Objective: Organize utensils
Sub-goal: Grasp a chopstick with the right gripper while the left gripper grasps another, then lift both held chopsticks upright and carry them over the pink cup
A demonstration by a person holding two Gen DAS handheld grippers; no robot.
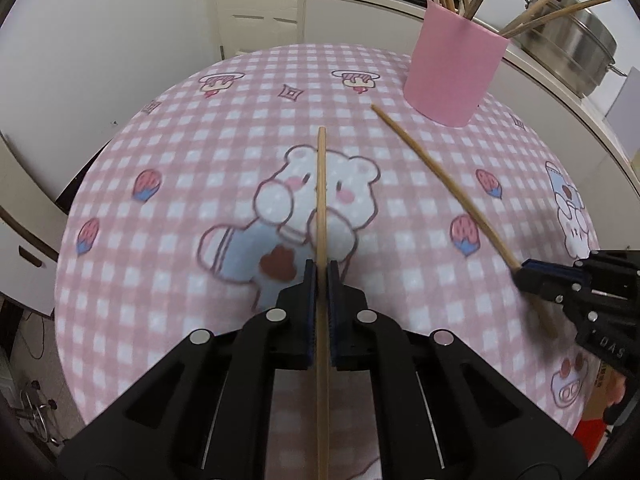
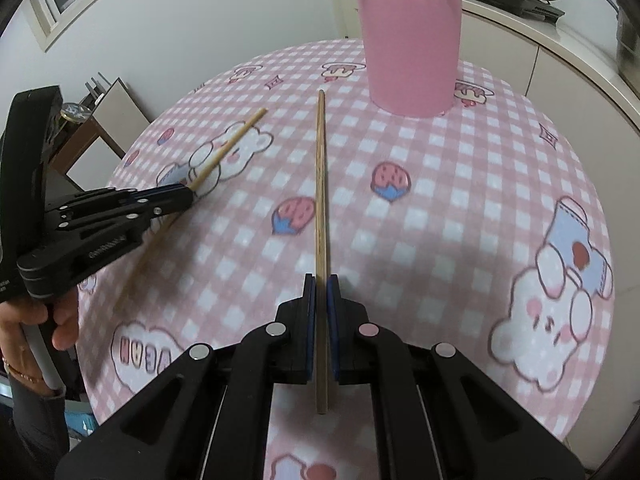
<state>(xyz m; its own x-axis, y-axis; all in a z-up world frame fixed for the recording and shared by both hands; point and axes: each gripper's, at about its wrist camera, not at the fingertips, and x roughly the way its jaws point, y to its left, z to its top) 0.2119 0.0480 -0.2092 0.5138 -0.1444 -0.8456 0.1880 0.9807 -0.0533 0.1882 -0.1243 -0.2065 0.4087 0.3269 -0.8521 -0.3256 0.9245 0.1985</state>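
Observation:
My left gripper (image 1: 321, 270) is shut on a wooden chopstick (image 1: 321, 200) that points forward over the table. My right gripper (image 2: 321, 284) is shut on another wooden chopstick (image 2: 320, 184), also pointing forward toward the pink cup (image 2: 410, 44). The cup holds several chopsticks and stands at the table's far side; in the left wrist view the cup (image 1: 452, 68) is at the upper right. The right gripper (image 1: 524, 270) with its chopstick (image 1: 436, 172) shows at the right of the left wrist view. The left gripper (image 2: 190, 196) with its chopstick (image 2: 232, 140) shows at the left of the right wrist view.
The round table carries a pink checked cloth (image 1: 200, 168) with bear prints. A white counter (image 1: 568, 92) with a steel pot (image 1: 576, 44) stands behind the cup. A white door (image 1: 260, 8) and cabinets are beyond the table's far edge.

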